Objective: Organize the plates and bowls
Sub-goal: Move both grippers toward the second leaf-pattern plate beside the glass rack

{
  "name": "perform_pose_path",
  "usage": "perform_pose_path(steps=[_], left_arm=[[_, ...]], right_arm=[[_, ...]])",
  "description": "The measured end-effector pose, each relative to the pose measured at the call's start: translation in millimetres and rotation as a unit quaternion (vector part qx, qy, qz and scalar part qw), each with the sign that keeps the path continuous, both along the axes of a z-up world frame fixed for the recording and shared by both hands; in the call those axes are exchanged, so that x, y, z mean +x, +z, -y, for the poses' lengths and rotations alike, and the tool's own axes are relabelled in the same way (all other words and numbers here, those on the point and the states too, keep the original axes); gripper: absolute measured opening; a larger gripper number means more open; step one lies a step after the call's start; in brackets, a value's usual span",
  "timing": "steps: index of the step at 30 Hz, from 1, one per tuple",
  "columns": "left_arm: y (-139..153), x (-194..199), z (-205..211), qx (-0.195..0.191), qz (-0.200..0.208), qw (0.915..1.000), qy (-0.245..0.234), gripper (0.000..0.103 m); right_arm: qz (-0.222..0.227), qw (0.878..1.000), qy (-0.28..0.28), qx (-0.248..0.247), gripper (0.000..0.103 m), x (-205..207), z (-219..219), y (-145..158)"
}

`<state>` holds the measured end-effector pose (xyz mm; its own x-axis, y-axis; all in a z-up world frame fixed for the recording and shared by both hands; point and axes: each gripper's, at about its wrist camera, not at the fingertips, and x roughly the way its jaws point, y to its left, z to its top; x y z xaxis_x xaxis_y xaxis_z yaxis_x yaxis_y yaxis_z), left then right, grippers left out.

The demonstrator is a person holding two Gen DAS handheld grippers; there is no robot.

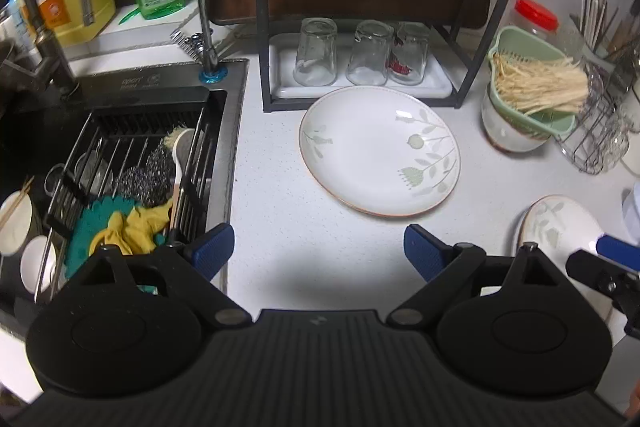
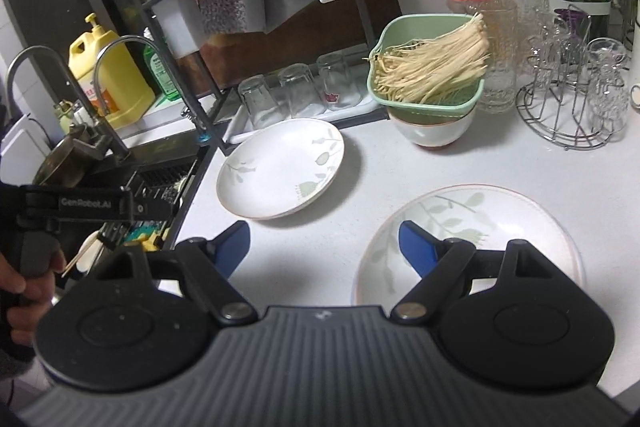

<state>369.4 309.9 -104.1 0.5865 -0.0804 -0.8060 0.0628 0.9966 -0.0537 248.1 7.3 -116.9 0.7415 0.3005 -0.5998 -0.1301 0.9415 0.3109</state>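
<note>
Two flowered plates are being shown lying flat on the white counter (image 1: 280, 227), well apart from each other. In the left wrist view, the first plate (image 1: 379, 151) is sitting at the centre of the frame, just in front of a black rack (image 1: 262, 27) under which three glasses (image 1: 362, 53) are standing upside down on a white tray (image 1: 360, 91). The left gripper (image 1: 319, 247) is being held above bare counter at the lower centre of the frame, its blue fingers (image 1: 212, 247) spread wide and released, with nothing between them. The second plate (image 1: 560, 227) is being seen at the lower right edge, partly hidden behind the gripper.

In the right wrist view, the second plate (image 2: 480, 227) is lying at the lower right, and the right gripper (image 2: 324, 247) is being held over its left rim, fingers (image 2: 416, 247) released and gripping nothing; one finger is over the plate, the other over the counter. The first plate (image 2: 280, 167) is lying at centre left. A white bowl (image 2: 432, 131) is being seen at upper centre, with a green basket (image 2: 424, 67) of pale mushrooms resting on it. The sink (image 1: 120, 147) is occupying the left of the left wrist view.
</note>
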Motion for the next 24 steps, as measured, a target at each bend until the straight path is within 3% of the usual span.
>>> perform_pose_path(steps=[6,12,24], left_arm=[[-11,15,-5,0.012,0.003,0.9997,-0.022,0.094],[-25,32,-12,0.002,0.0,0.9999,-0.014,0.094],[-54,69,-23,-0.012,-0.034,0.9992,-0.017,0.094]], right_arm=[[0.005,1.0,-0.01,0.001,0.083,15,-22,-11],[0.011,1.0,-0.017,-0.003,0.083,33,-39,-17],[0.025,0.999,-0.025,-0.028,0.082,62,-68,-34]])
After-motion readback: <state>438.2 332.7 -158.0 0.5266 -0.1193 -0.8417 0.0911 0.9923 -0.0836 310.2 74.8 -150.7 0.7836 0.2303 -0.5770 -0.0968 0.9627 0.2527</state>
